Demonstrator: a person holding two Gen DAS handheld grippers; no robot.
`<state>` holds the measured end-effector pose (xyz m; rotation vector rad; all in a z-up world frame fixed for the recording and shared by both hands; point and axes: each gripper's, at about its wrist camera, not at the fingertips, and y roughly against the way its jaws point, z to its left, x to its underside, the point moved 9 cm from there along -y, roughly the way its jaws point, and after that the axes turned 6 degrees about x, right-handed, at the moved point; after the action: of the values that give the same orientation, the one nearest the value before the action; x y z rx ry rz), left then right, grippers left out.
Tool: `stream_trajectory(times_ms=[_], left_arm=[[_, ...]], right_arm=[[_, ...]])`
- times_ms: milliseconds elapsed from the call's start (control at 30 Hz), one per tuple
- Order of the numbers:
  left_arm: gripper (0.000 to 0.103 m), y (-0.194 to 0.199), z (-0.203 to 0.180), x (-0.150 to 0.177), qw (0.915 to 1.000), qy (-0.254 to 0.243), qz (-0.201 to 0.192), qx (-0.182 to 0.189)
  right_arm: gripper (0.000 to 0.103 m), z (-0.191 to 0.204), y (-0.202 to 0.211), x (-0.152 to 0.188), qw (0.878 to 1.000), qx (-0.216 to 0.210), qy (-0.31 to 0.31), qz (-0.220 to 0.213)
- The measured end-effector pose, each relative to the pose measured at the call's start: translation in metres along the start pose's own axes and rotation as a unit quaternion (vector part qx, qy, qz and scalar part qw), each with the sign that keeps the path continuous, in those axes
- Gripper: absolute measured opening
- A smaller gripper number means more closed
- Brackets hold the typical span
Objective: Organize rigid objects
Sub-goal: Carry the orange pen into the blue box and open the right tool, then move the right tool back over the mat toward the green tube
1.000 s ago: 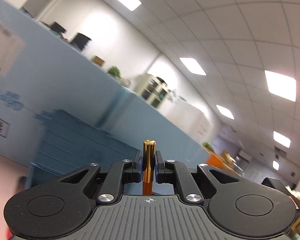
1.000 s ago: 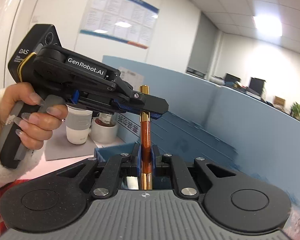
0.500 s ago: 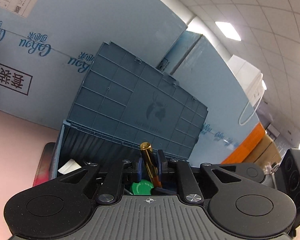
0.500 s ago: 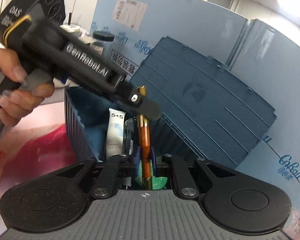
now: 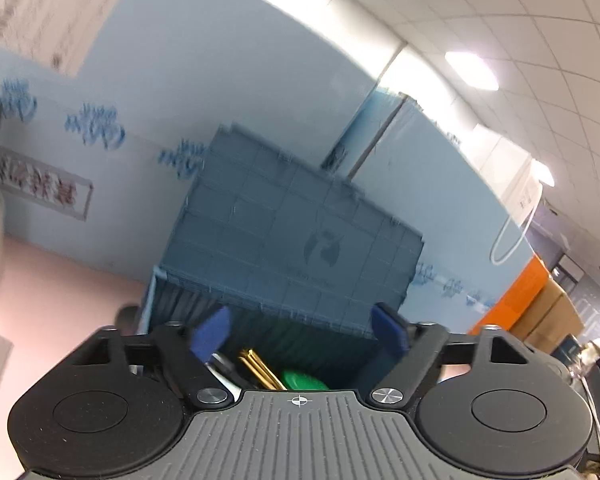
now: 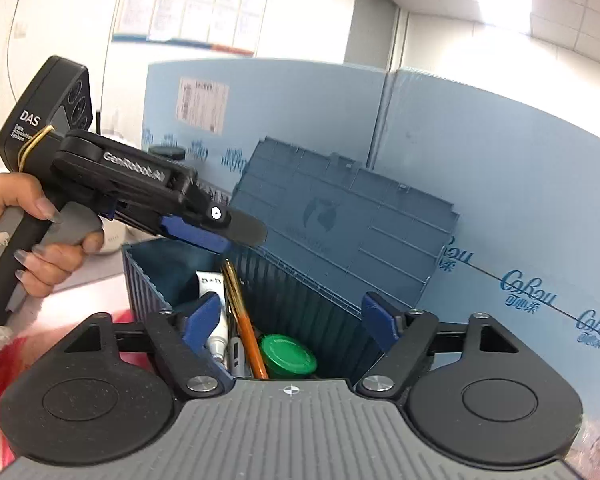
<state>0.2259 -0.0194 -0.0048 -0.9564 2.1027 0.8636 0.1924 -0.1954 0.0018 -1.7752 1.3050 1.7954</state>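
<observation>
Two grippers over the blue storage box (image 6: 172,276), lid (image 6: 340,224) tipped back open against the pale blue partition (image 6: 500,168).

L gripper (image 5: 300,332): jaws opening, blue pads spread wide, nothing between them. Seen from R wrist cam, the L gripper (image 6: 214,240) comes in from upper left, held by a hand (image 6: 40,236), tips just above the box rim.

R gripper (image 6: 290,322): jaws opening too, pads wide apart, not pressing on anything.

Pen (image 6: 242,314) (orange barrel, gold ends) is inside the box, free of both grippers. Leans tilted, top end up toward the L gripper tips, lower end down among the contents. In L wrist cam only its gold end (image 5: 258,368) shows, in the box below the pads.

Other contents: white tube (image 6: 214,304) just left of pen, touching or nearly, can't tell; green round lid (image 6: 288,354) just right of the pen's lower end; a dark pen-like item (image 6: 236,354) betw. tube and pen.

Box sits on pink counter (image 5: 60,276). L wrist cam blurred.
</observation>
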Motion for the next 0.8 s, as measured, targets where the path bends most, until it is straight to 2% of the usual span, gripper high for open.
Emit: stream_trajectory(times_ms=[200, 500, 800], left_arm=[[0.088, 0.011, -0.003, -0.010, 0.9993, 0.016, -0.030, 0.012], [0.092, 0.008, -0.021, -0.008, 0.9991, -0.001, -0.026, 0.035], [0.093, 0.013, -0.036, -0.008, 0.9985, -0.011, -0.033, 0.043]], right_arm=[[0.084, -0.006, 0.017, 0.003, 0.999, 0.013, -0.024, -0.028], [0.091, -0.024, 0.044, 0.014, 0.993, 0.041, -0.085, -0.076], [0.095, -0.054, 0.079, 0.032, 0.978, 0.078, -0.149, -0.121]])
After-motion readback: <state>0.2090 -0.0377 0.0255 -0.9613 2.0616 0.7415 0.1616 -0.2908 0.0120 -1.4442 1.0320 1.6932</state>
